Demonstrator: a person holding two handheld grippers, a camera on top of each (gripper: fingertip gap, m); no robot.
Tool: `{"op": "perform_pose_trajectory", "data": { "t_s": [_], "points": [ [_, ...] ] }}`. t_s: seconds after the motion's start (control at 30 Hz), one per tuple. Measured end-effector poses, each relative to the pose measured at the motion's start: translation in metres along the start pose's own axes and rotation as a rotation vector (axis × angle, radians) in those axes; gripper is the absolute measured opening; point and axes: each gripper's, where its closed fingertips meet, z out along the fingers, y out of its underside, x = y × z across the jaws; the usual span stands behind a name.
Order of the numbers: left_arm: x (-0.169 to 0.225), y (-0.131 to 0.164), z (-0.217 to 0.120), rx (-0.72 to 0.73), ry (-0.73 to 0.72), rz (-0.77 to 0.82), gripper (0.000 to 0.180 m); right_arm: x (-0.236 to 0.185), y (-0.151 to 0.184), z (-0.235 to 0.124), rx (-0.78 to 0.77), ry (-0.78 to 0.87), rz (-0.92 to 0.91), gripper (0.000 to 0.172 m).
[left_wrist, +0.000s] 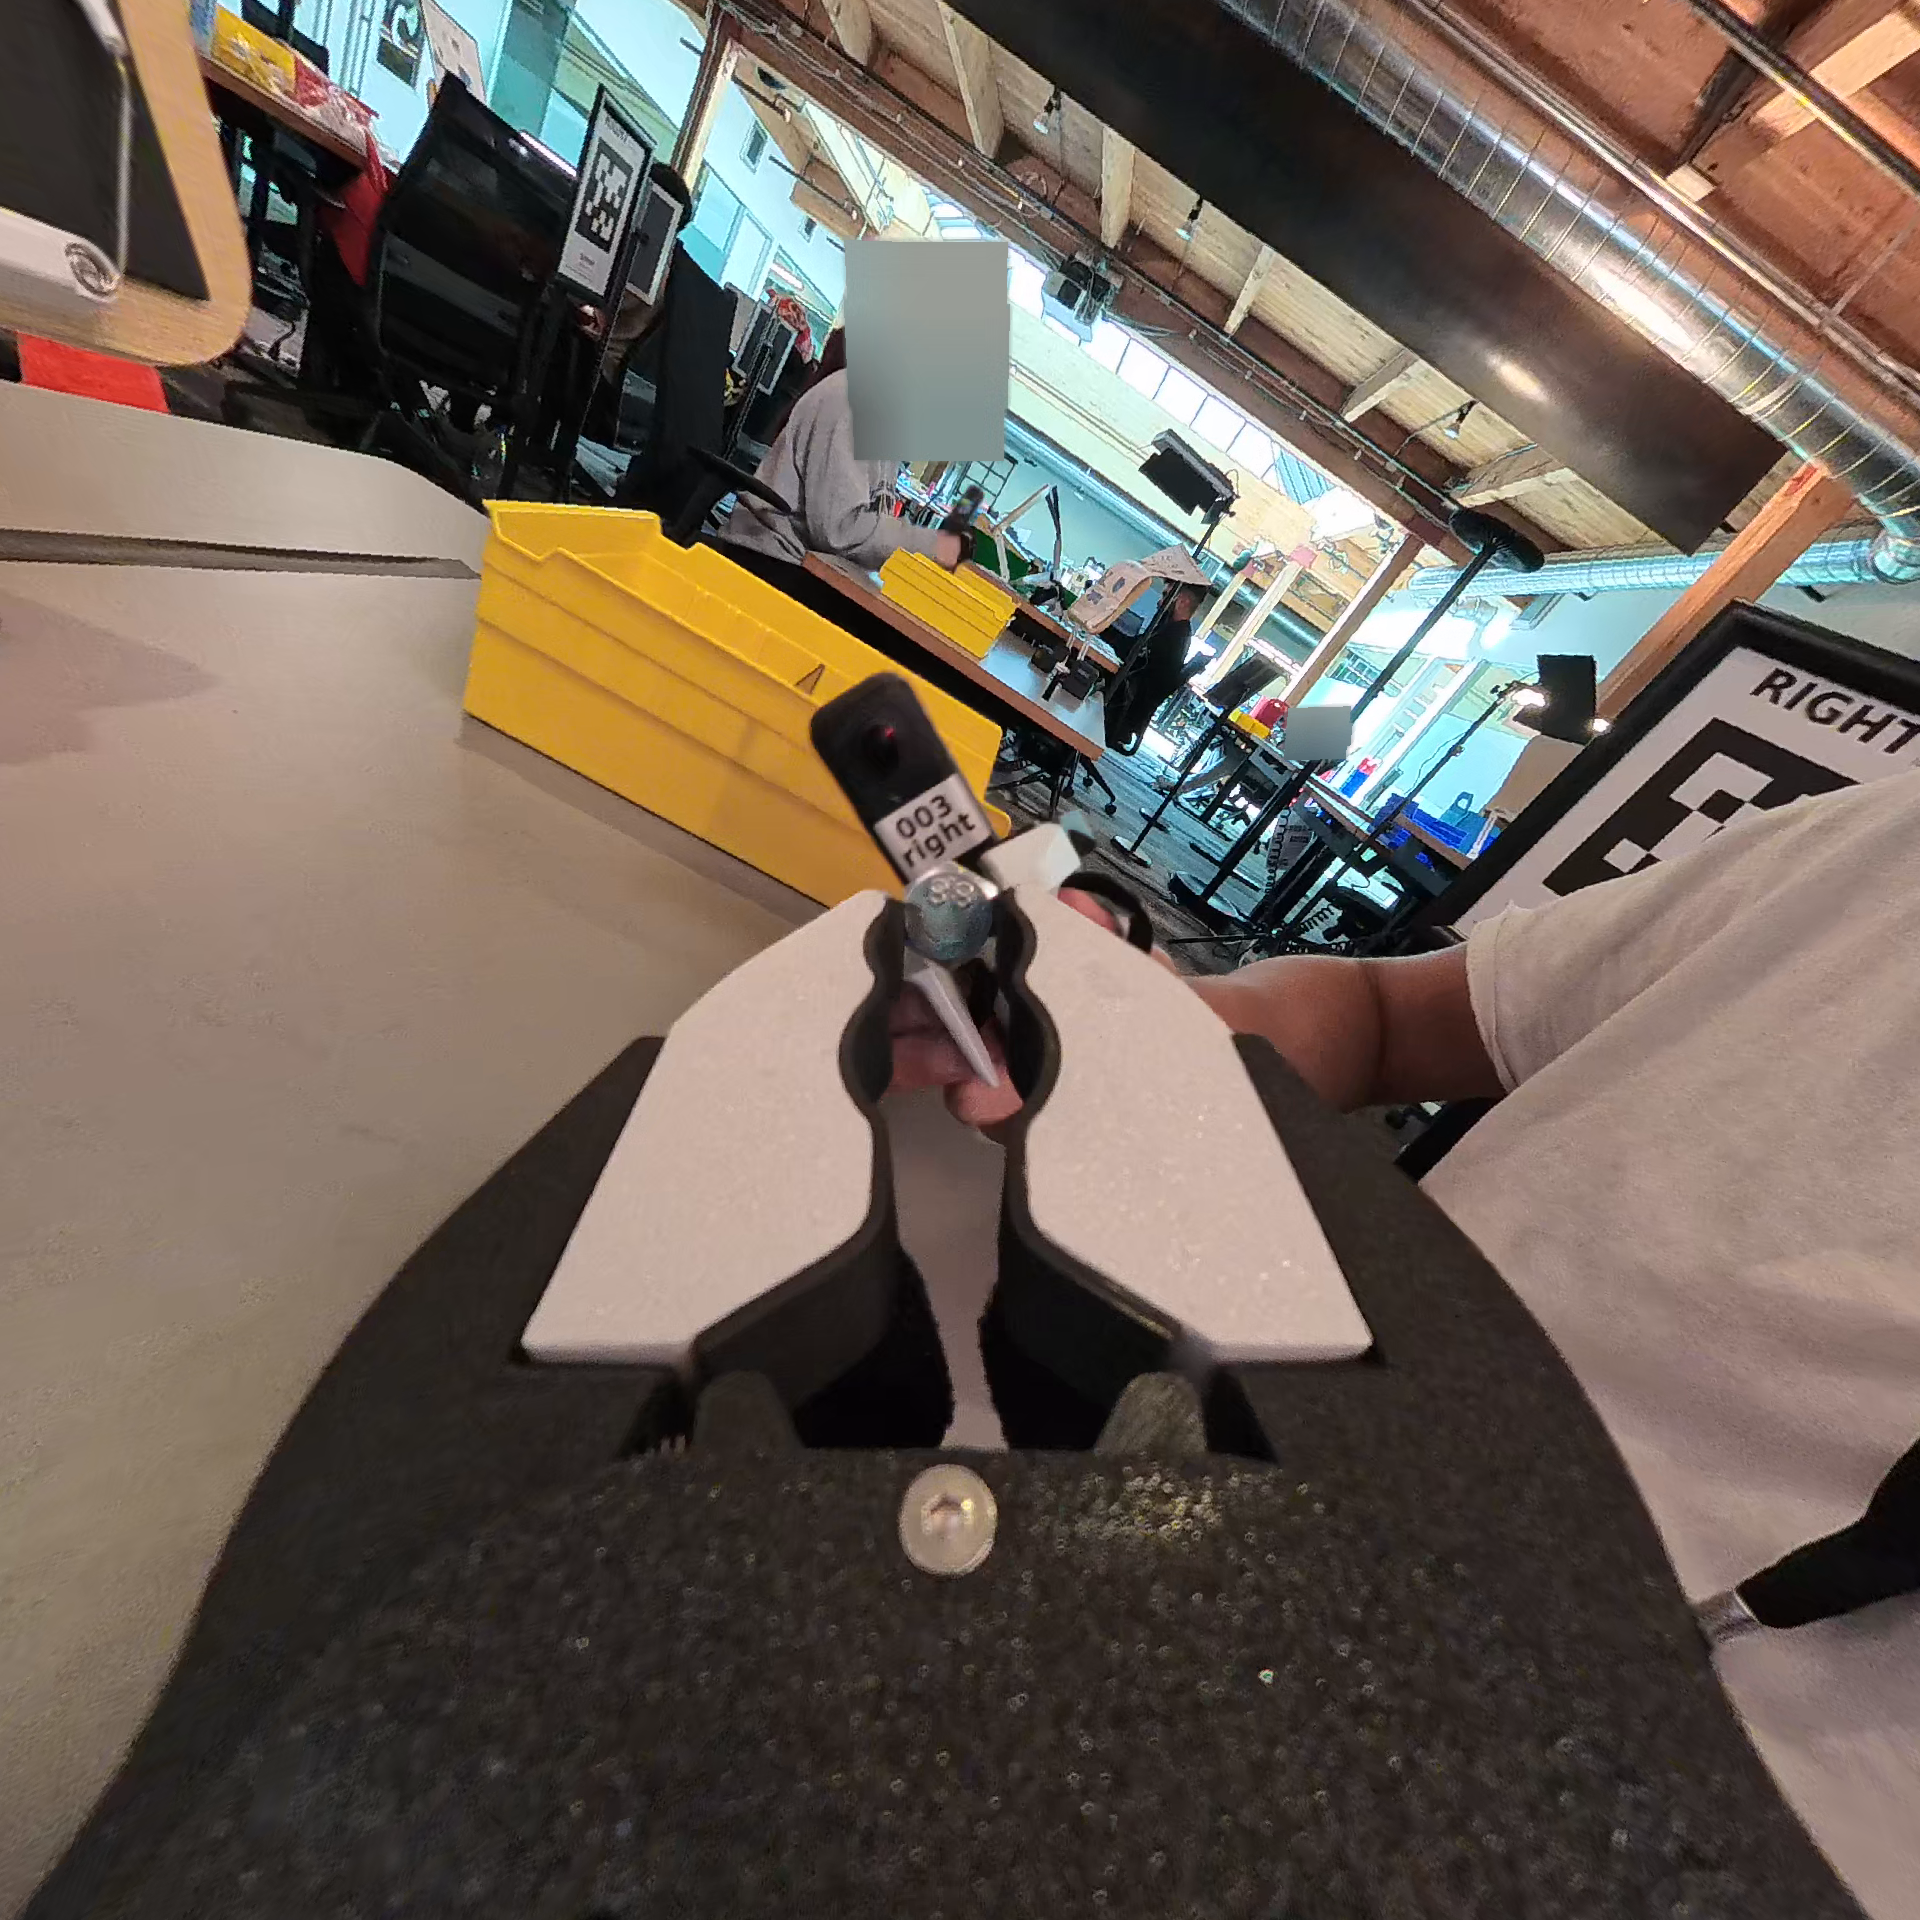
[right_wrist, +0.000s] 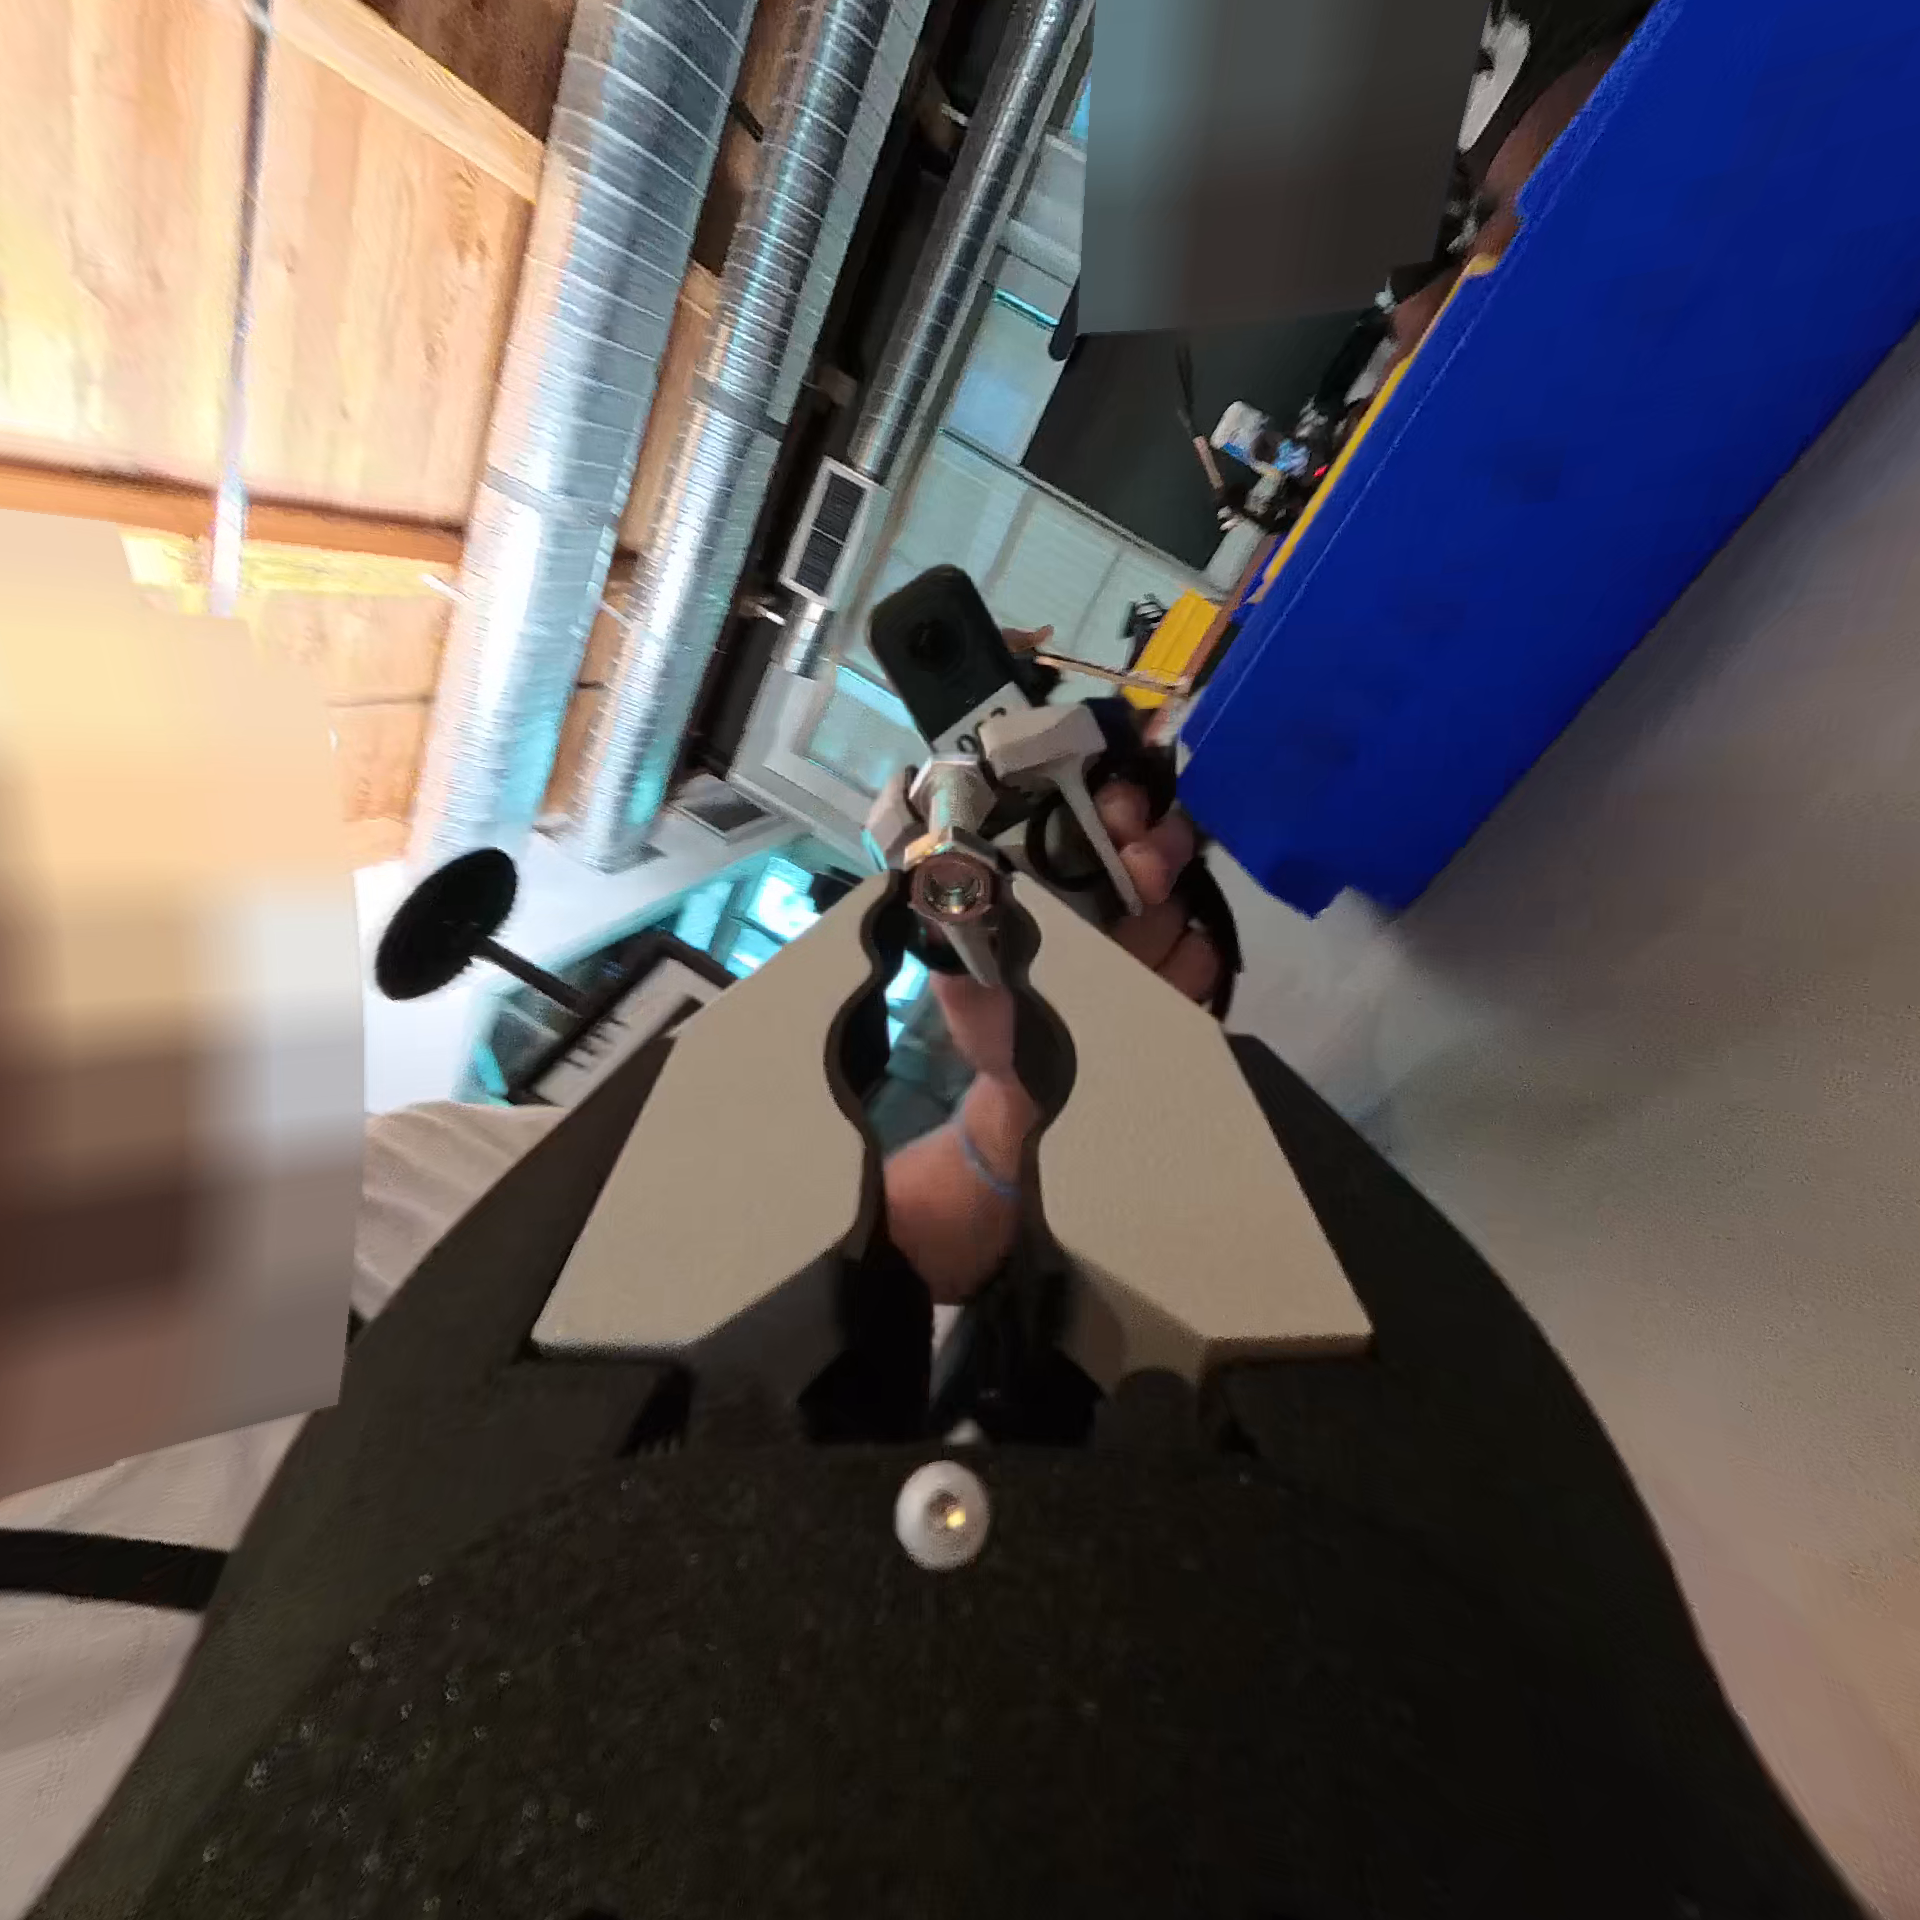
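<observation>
BOLT: a silver, zinc-plated steel hex-head bolt (left_wrist: 945, 916) with a threaded shank. In the left wrist view the rounded hex head faces the camera, with raised markings on its face. In the right wrist view the shank (right_wrist: 951, 805) runs away from the camera toward the head at its far end.
NUT: a silver hex nut (right_wrist: 948, 891) sits on the near end of the shank in the right wrist view, with the bolt tip showing in its bore.
LOCATION: bolt and nut are held in the air between the two tools, above the pale grey worktop (left_wrist: 260, 935), not resting on it.
LEFT TOOL: the left tool (left_wrist: 948, 920) stands narrow, its black pads (left_wrist: 881, 940) pressed on the bolt head at the fingertips.
RIGHT TOOL: the right tool (right_wrist: 951, 896) stands narrow, its fingertips closed on the nut from both sides.
POSE: the two tools face each other tip to tip along the bolt axis. The right wrist view is rolled far over, so the worktop appears at its right edge. A hand (right_wrist: 1153, 862) grips the left tool's handle; a bare forearm (left_wrist: 1320, 1023) and white sleeve show behind the right tool.
SURROUNDINGS: a yellow plastic bin (left_wrist: 665, 665) sits on the worktop beyond the tools; a blue plastic bin (right_wrist: 1558, 499) stands near the left tool.
</observation>
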Motion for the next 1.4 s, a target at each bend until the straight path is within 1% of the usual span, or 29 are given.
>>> {"op": "perform_pose_trajectory", "data": {
  "t_s": [0.07,0.13,0.23,0.33,0.43,0.5,0.57,0.6,0.63,0.7,0.8,0.83,0.9,0.97,1.0,1.03,1.1,1.17,1.23,1.27,1.33,1.4],
  "points": [
    [0.001,-0.001,0.000,0.008,0.017,-0.018,0.016,-0.002,0.000,0.001,-0.025,0.071,-0.187,0.016],
    [0.004,-0.002,0.000,0.018,0.046,-0.045,0.016,-0.007,0.000,0.001,-0.071,0.160,-0.456,0.016],
    [0.009,-0.004,0.001,0.035,0.082,-0.082,0.016,-0.011,0.001,0.000,-0.165,0.312,-0.961,0.016],
    [0.014,-0.007,0.001,0.050,0.126,-0.144,0.016,-0.017,0.001,0.001,-0.245,0.446,-1.422,0.016],
    [0.013,-0.005,0.001,0.044,0.135,-0.193,0.016,-0.017,0.002,0.001,-0.350,0.621,-1.997,0.017],
    [0.012,-0.003,0.002,0.042,0.135,-0.224,0.016,-0.014,0.005,-0.001,-0.407,0.700,-2.349,0.016],
    [0.008,-0.003,0.001,0.047,0.130,-0.252,0.016,-0.013,0.009,-0.003,-0.411,0.745,-2.615,0.016],
    [0.008,-0.004,0.000,0.054,0.138,-0.263,0.016,-0.013,0.011,-0.002,-0.400,0.752,-2.682,0.016],
    [0.007,-0.005,-0.001,0.060,0.139,-0.267,0.016,-0.012,0.013,-0.001,-0.391,0.763,-2.682,0.016],
    [0.005,-0.005,-0.001,0.056,0.129,-0.262,0.016,-0.013,0.015,0.001,-0.392,0.744,-2.582,0.017],
    [0.004,-0.007,-0.003,0.059,0.110,-0.241,0.016,-0.014,0.008,-0.001,-0.382,0.752,-2.473,0.017],
    [0.002,-0.007,-0.004,0.055,0.091,-0.219,0.016,-0.012,0.004,-0.005,-0.386,0.760,-2.410,0.016],
    [-0.004,-0.006,-0.007,0.029,0.020,-0.136,0.017,-0.013,-0.002,-0.009,-0.408,0.746,-2.229,0.017],
    [-0.011,-0.003,-0.009,-0.016,-0.070,-0.033,0.016,-0.029,-0.017,-0.010,-0.377,0.740,-2.018,0.017],
    [-0.013,-0.002,-0.009,-0.032,-0.106,0.008,0.017,-0.039,-0.026,-0.012,-0.387,0.731,-1.913,0.017],
    [-0.014,0.000,-0.008,-0.043,-0.129,0.037,0.017,-0.049,-0.041,-0.017,-0.413,0.745,-1.818,0.017],
    [-0.015,0.005,-0.005,-0.067,-0.151,0.066,0.017,-0.072,-0.080,-0.037,-0.465,0.826,-1.652,0.017],
    [-0.016,0.011,-0.002,-0.090,-0.164,0.084,0.016,-0.085,-0.108,-0.074,-0.634,0.909,-1.386,0.017],
    [-0.015,0.015,0.002,-0.111,-0.161,0.096,0.017,-0.096,-0.144,-0.123,-0.672,1.089,-1.189,0.017],
    [-0.015,0.016,0.003,-0.119,-0.157,0.099,0.016,-0.094,-0.154,-0.154,-0.707,1.192,-1.092,0.017],
    [-0.014,0.017,0.005,-0.125,-0.152,0.106,0.017,-0.078,-0.160,-0.225,-0.789,1.435,-0.873,0.017],
    [-0.012,0.017,0.005,-0.125,-0.143,0.107,0.016,-0.052,-0.143,-0.287,-0.928,1.591,-0.606,0.017]
  ]
}}
